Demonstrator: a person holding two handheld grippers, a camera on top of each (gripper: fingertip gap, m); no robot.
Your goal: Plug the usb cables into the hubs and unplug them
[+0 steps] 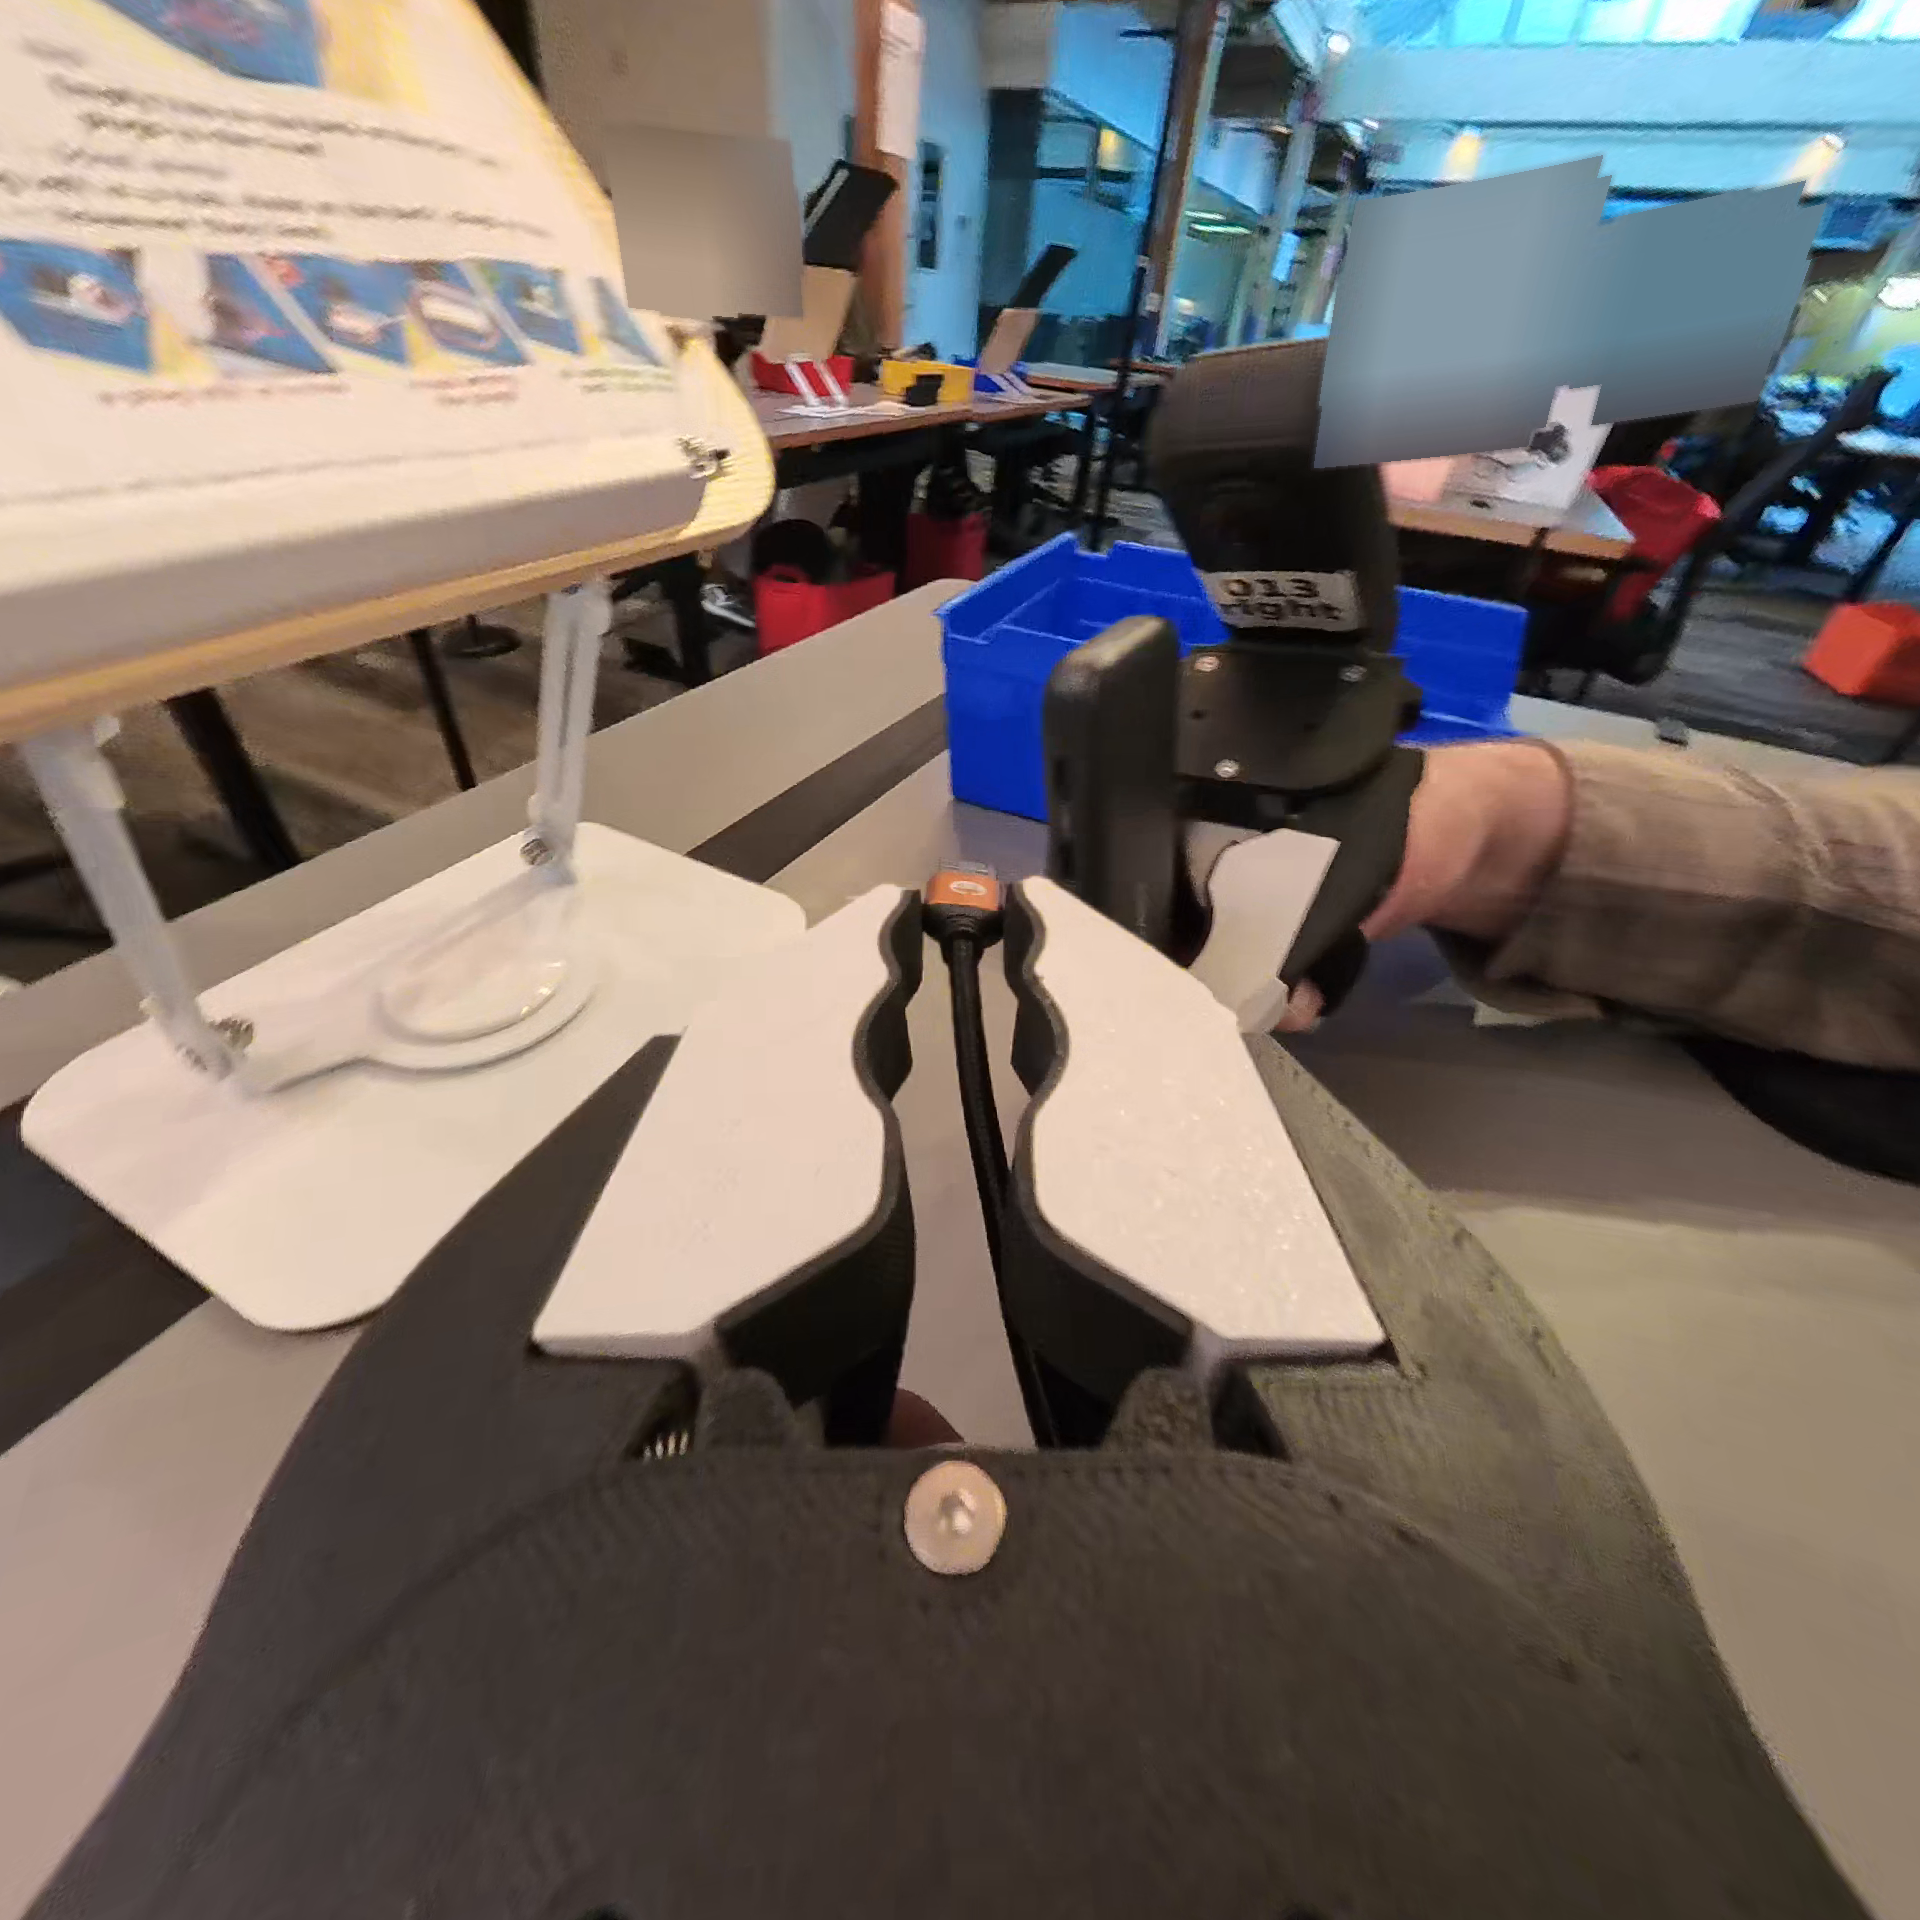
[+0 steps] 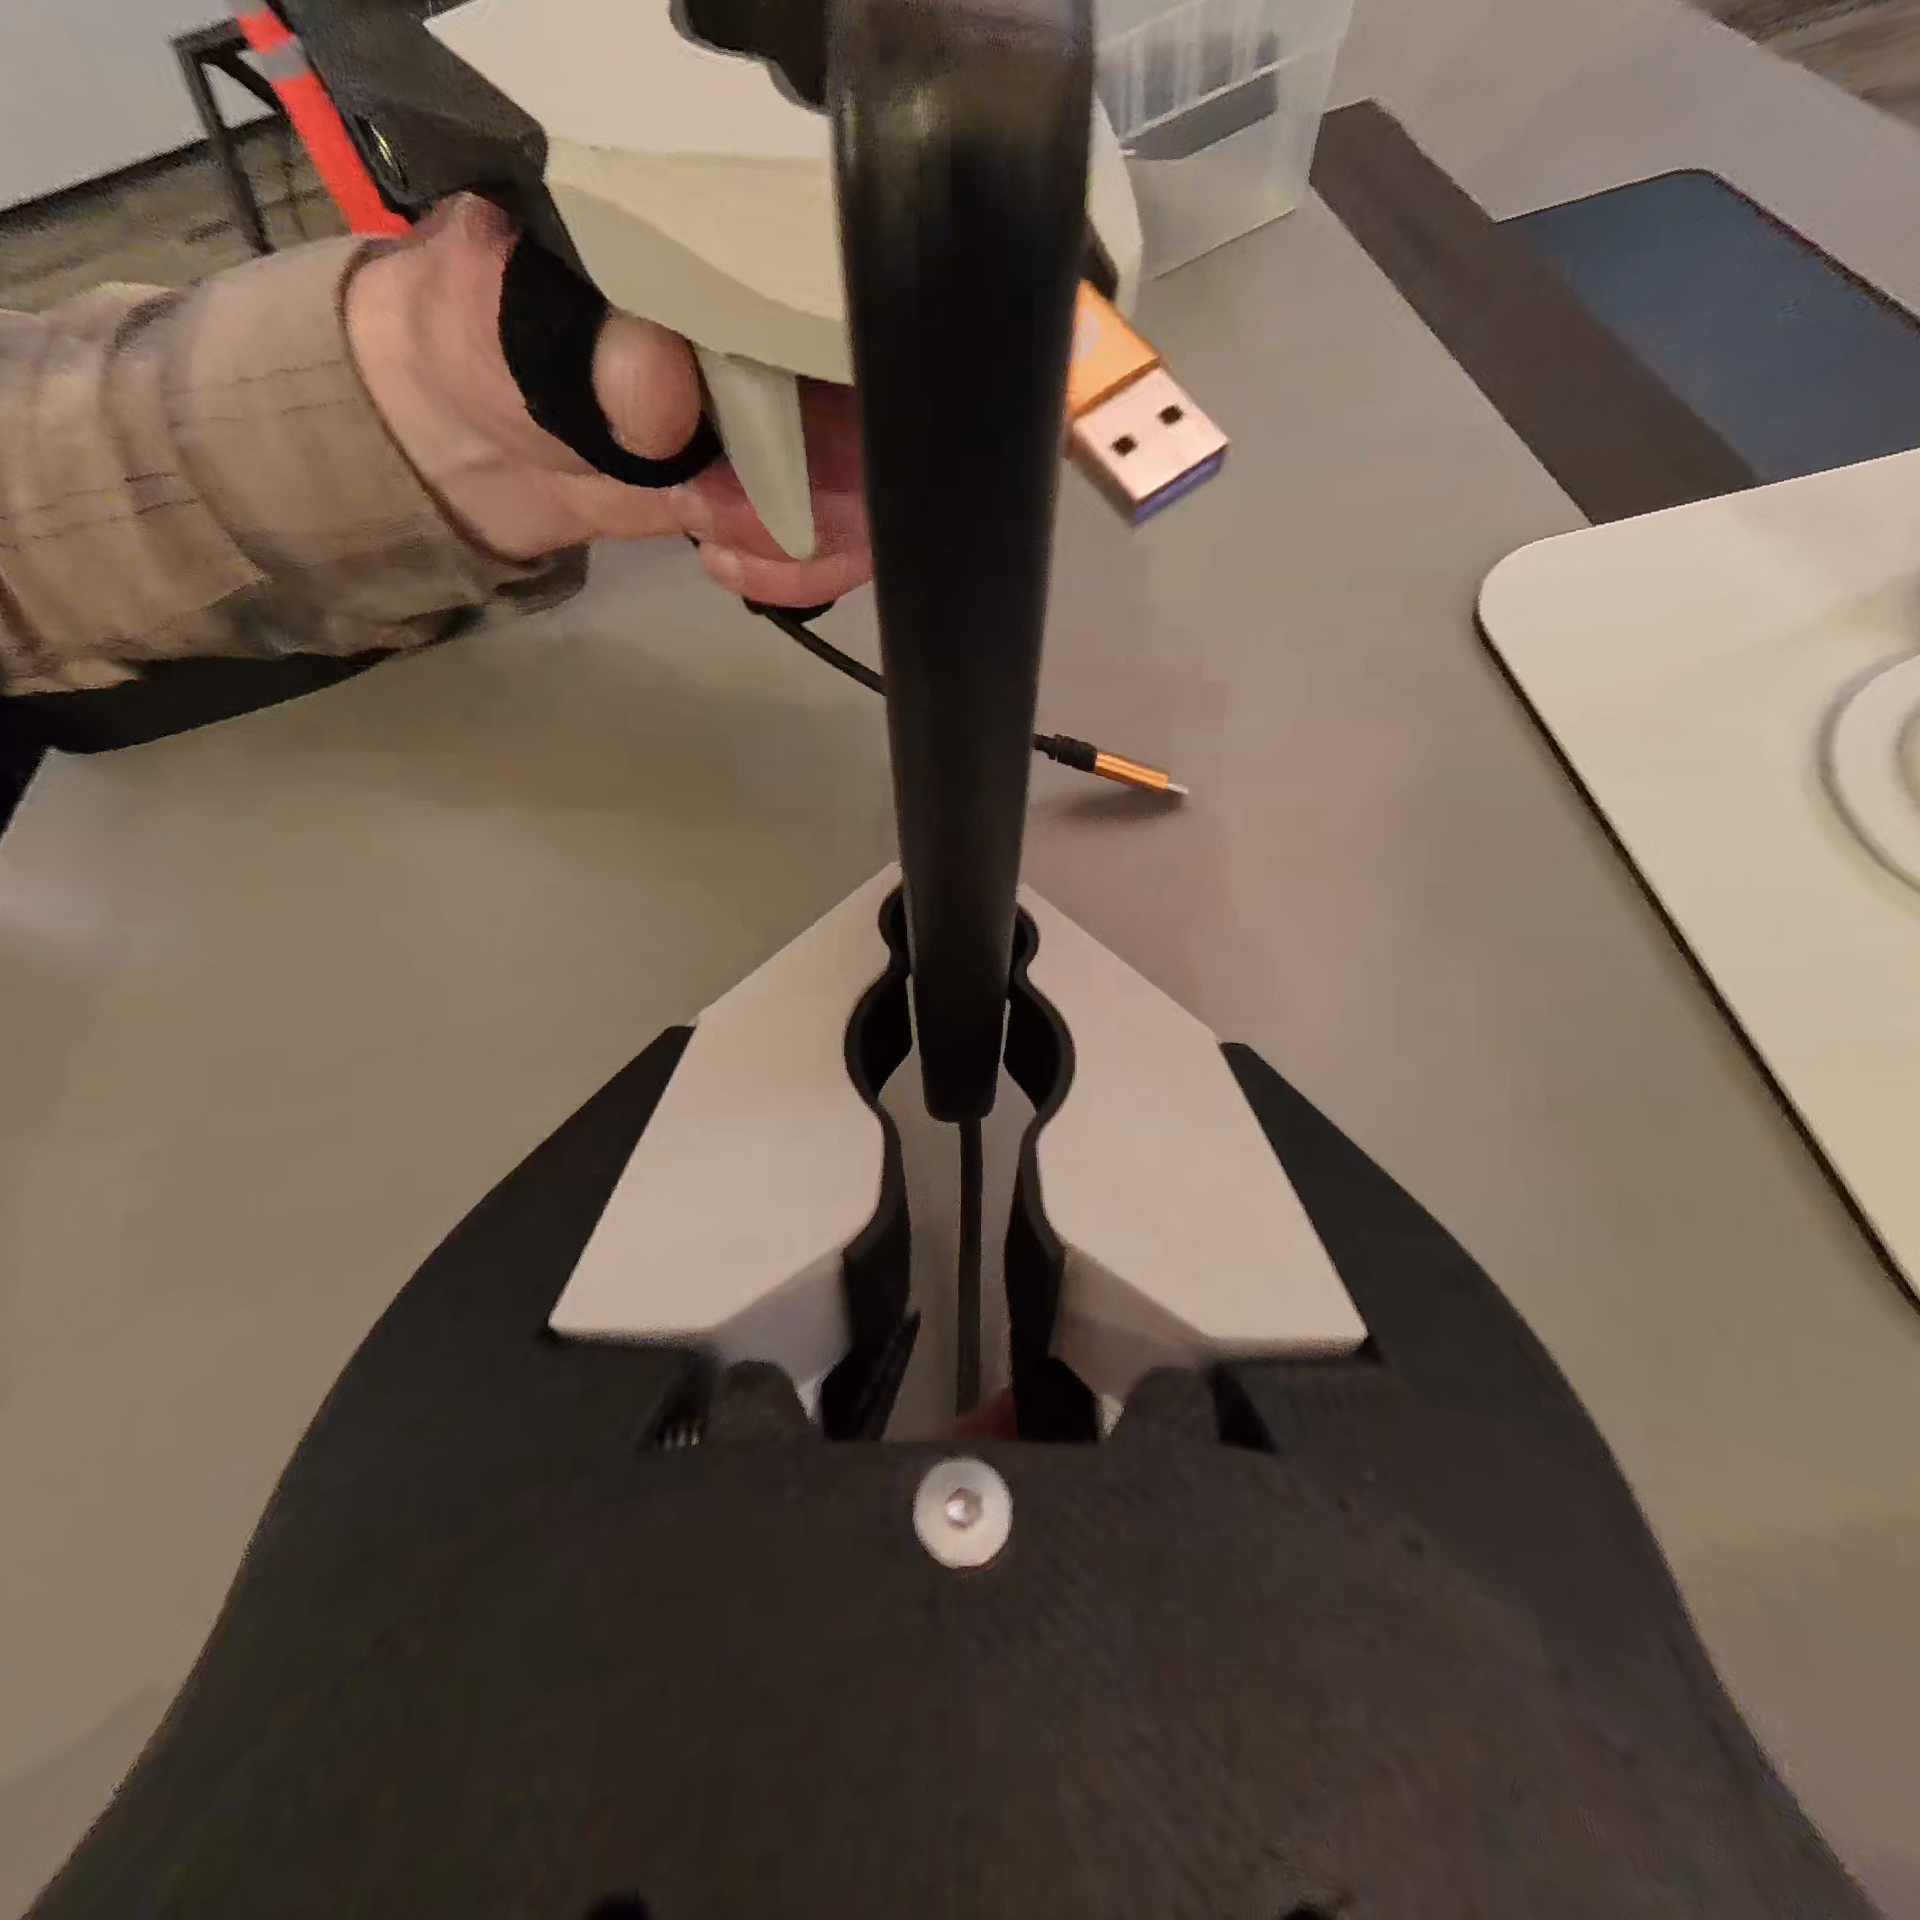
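My left gripper [image 1: 961,902] is shut on the orange USB-A plug [image 1: 964,896] of a black braided cable [image 1: 977,1091] that runs back between its fingers. My right gripper [image 2: 961,920] is shut on the lower end of a slim black hub [image 2: 966,499], held upright above the grey table. In the right wrist view the plug [image 2: 1138,416] sits just right of the hub, metal tip bare and not inserted. The cable's small orange far connector [image 2: 1132,774] hangs just above the table. The hub also shows in the left wrist view [image 1: 1107,769], right of the plug.
A white document stand with a printed sheet [image 1: 312,312] stands on a white base [image 1: 364,1122] to the left; the base shows at the right in the right wrist view [image 2: 1714,810]. A blue bin [image 1: 1018,665] is behind the hub. A clear plastic box [image 2: 1216,135] and a dark pad [image 2: 1714,343] lie farther off. Across from one pair of fingers to the other is roughly 8 centimetres.
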